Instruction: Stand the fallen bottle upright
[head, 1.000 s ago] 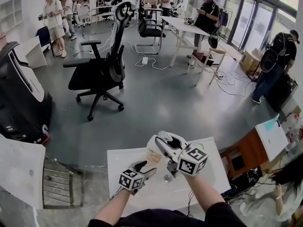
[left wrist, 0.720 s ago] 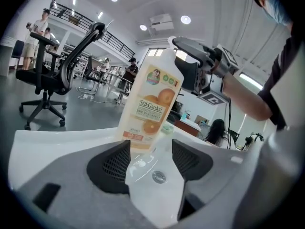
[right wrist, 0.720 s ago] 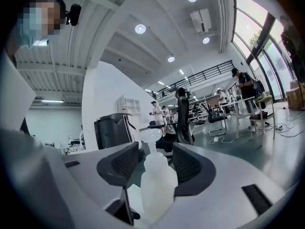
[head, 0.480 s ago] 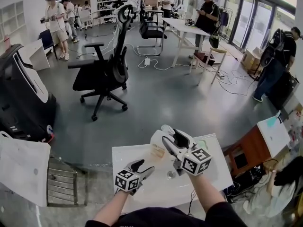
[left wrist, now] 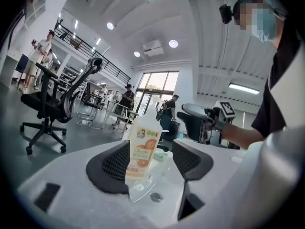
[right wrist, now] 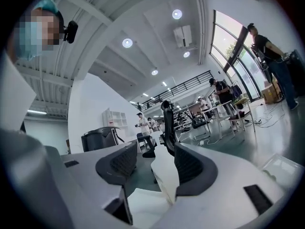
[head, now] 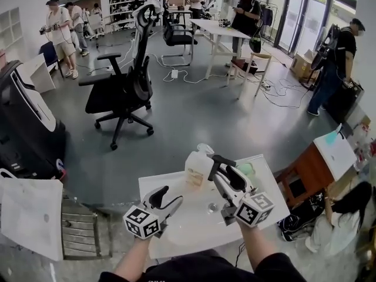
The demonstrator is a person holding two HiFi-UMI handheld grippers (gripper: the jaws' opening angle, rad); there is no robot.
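The pale bottle [head: 198,168] with an orange label stands upright on the white table [head: 176,187], near its far edge. My right gripper [head: 222,168] is just to the right of it. Its jaws have just been opening and now stand wide, with nothing between them. In the right gripper view [right wrist: 155,151] only the table's pale edge and the room show past the jaws. My left gripper [head: 164,197] hangs open over the table's near left. In the left gripper view the bottle [left wrist: 142,147] appears beyond the open jaws, apart from them.
A small round disc [head: 212,206] lies on the table between the grippers. A pale green thing [head: 247,170] sits at the table's far right. A black office chair [head: 120,90] stands on the floor beyond, and a wooden cabinet [head: 311,181] to the right. Several people stand in the room.
The bottle, low under the right gripper before, now stands upright and free. The right gripper has let go and drawn away to the right. The left gripper has pulled back and risen.
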